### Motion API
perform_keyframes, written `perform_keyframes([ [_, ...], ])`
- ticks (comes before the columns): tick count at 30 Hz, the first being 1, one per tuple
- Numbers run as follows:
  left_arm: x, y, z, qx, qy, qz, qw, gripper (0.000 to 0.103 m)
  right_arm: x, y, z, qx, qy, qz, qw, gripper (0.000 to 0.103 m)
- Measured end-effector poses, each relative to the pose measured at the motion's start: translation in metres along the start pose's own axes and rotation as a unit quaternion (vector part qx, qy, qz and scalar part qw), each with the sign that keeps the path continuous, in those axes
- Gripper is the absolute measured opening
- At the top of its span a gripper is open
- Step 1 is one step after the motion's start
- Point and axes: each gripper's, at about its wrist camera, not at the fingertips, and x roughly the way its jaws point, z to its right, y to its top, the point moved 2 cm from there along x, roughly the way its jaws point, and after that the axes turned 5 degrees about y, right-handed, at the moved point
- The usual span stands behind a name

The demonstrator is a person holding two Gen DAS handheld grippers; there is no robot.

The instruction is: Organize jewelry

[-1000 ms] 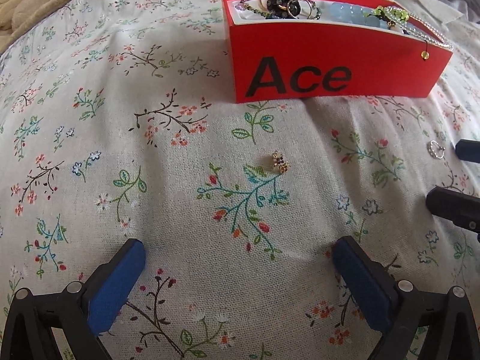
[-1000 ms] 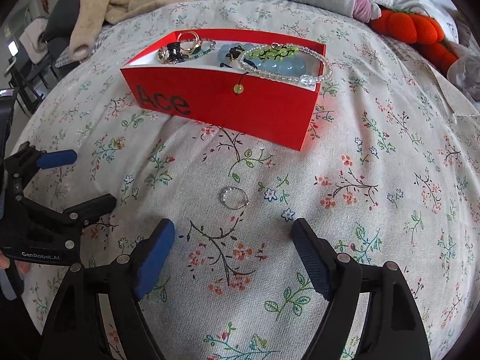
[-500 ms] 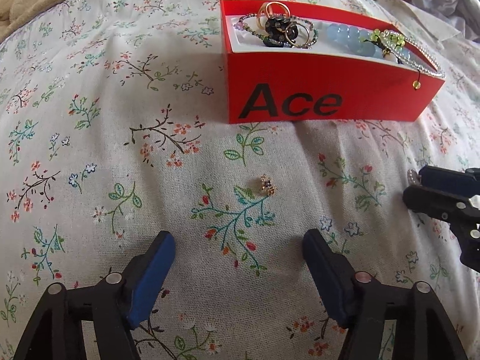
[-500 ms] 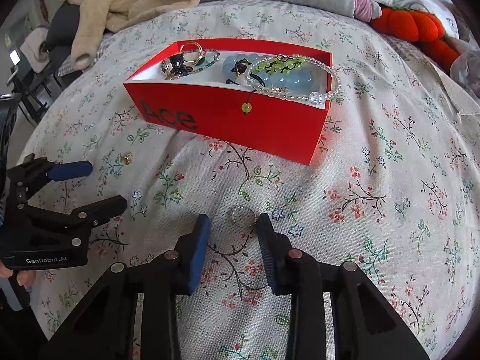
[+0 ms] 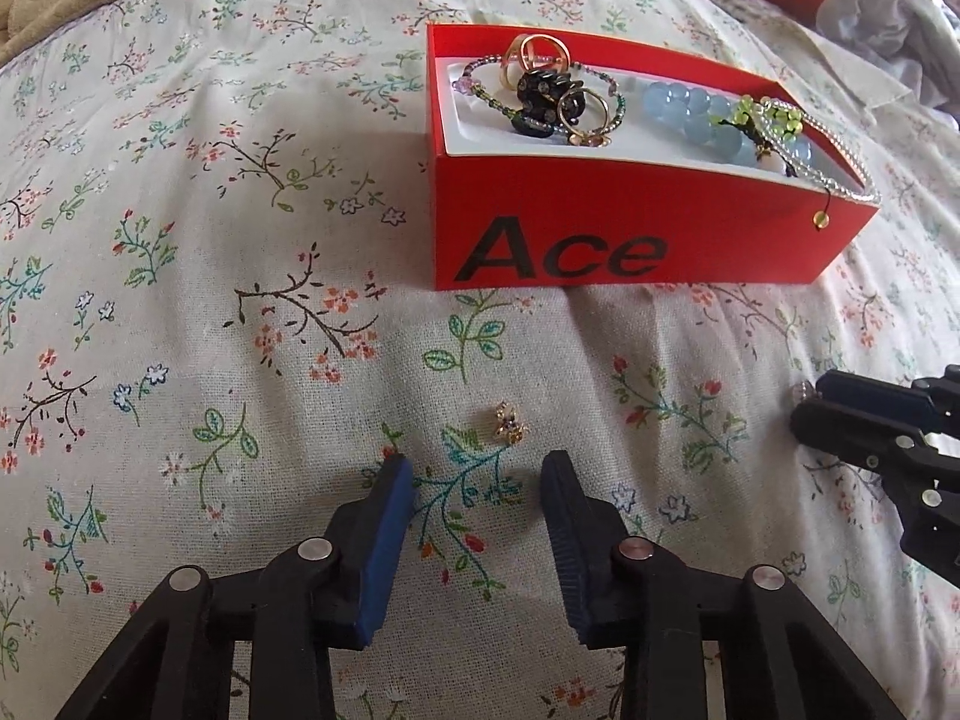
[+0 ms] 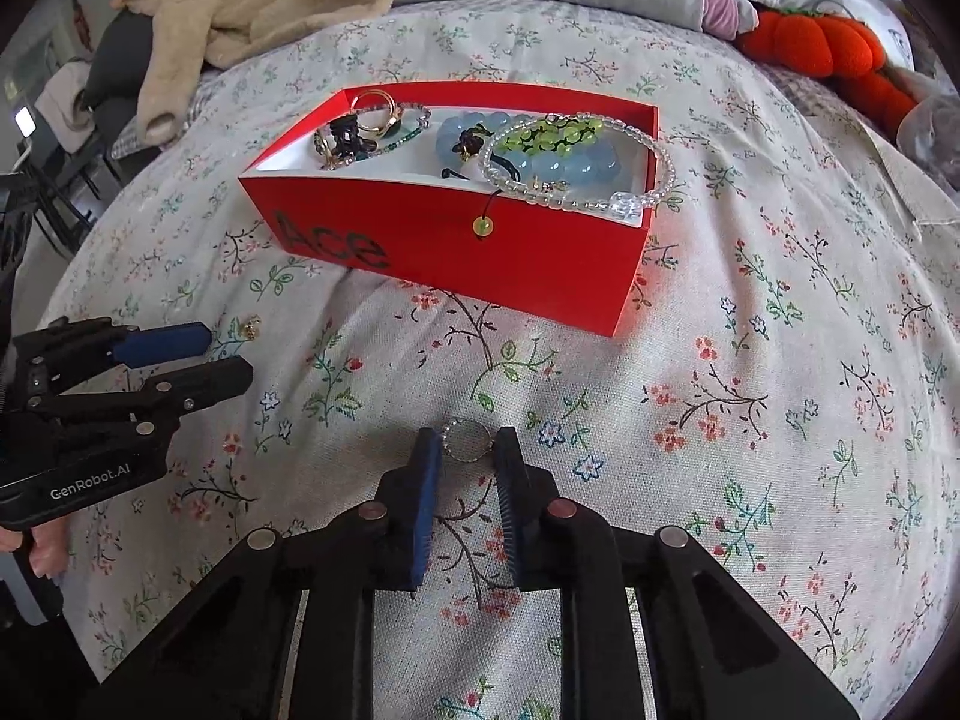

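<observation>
Nearest, the right hand-held gripper [image 6: 465, 450] is closing around the small silver ring [image 6: 465, 440] lying flat on the bed [image 6: 780, 360]; its tips bracket the ring, seemingly just touching. Squeeze gently, tips low, to avoid pinching fabric. The left hand-held gripper [image 5: 477, 480] is closing too, empty, the gold charm [image 5: 510, 426] just beyond its tips. Farther off, the red box [image 6: 540, 264] holds bracelets.
</observation>
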Motion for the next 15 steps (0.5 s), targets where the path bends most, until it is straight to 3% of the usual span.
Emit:
perform_keyframes([
  [7, 0.003, 0.008, 0.005, -0.006, -0.022, -0.002, 0.9997, 0.021, -0.006, 0.0, 0.005, 0.007, -0.001, 0.003, 1.0, 0.02],
  [15, 0.008, 0.009, 0.015, 0.007, -0.003, -0.008, 0.9999, 0.005, -0.009, 0.0, 0.005, 0.003, -0.001, 0.004, 1.0, 0.02],
])
